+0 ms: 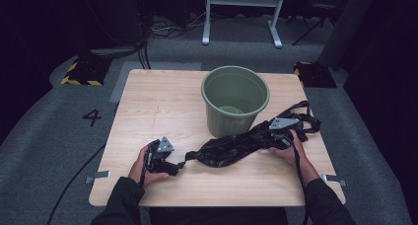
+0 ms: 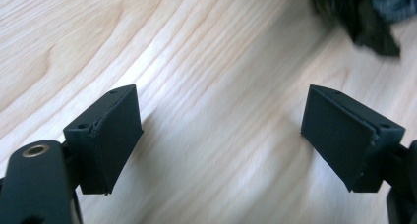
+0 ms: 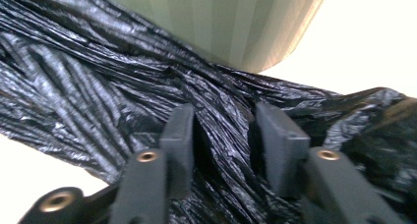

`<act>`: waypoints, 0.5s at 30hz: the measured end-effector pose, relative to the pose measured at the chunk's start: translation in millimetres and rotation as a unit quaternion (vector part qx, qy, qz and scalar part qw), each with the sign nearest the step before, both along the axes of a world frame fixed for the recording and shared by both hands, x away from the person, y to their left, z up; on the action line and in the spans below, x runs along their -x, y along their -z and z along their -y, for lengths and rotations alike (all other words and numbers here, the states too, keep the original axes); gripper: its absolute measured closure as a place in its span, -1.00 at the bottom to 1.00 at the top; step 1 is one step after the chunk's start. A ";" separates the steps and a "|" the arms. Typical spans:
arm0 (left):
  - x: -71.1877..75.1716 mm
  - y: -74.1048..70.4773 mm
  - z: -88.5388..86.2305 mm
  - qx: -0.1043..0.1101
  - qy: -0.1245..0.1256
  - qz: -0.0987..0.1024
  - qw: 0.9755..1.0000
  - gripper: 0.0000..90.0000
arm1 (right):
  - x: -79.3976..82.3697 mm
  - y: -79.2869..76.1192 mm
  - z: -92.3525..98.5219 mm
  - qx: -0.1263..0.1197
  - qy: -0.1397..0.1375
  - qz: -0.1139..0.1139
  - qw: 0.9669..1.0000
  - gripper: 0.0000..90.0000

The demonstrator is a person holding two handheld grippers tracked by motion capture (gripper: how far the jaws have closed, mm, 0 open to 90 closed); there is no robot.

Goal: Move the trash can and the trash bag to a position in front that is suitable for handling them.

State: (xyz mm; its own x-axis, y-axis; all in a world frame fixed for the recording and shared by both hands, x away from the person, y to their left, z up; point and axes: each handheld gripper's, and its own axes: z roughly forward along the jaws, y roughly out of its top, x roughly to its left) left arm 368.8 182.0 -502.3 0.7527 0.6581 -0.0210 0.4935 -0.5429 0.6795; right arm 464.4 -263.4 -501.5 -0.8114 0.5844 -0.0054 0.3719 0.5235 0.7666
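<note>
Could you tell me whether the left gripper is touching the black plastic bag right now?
Apart. In the left gripper view, the left gripper stands open over bare table, with the black plastic bag lying farther off.

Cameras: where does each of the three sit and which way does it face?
High view: above the person's side, looking forward and down on the table, green bucket and black bag; forearms, both hands.
Left gripper view: rides the left gripper, facing bare wood; wide-apart fingers.
Right gripper view: rides the right gripper, facing the bag, fingers around a fold.
Shared: bag in all three; bucket in the high and right gripper views.
</note>
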 end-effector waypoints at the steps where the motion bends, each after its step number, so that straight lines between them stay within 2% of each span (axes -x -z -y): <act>1: 1.0 0.1 -2.1 0.001 -0.006 0.000 1.000 -0.66 | 0.9 -0.1 0.5 0.001 -0.002 0.001 1.000 0.51; 5: 2.4 0.1 -1.4 0.001 -0.017 0.001 1.000 -0.65 | 2.8 -0.1 0.7 0.001 -0.011 0.004 1.000 0.74; 6: 2.4 0.1 -1.4 0.001 -0.017 0.001 1.000 -0.65 | 2.8 -0.1 0.7 0.001 -0.011 0.004 1.000 0.74; 7: 1.6 0.2 0.7 0.000 -0.018 0.002 1.000 -0.66 | 4.3 -0.2 0.9 0.003 -0.015 0.007 1.000 0.86; 13: -3.1 0.3 2.5 0.001 -0.011 -0.002 1.000 -0.68 | 7.6 -4.6 8.0 -0.003 -0.023 0.009 1.000 0.93; 15: -3.7 0.2 2.2 -0.001 -0.014 -0.001 1.000 -0.68 | 9.0 -7.6 11.7 -0.014 -0.021 0.012 1.000 0.94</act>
State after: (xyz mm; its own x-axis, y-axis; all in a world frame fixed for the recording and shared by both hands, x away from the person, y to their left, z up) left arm 372.5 179.8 -502.5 0.7340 0.6788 -0.0218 0.5104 -0.5302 0.6770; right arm 455.4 -275.1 -493.9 -0.8353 0.5497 -0.0097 0.3311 0.5170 0.7894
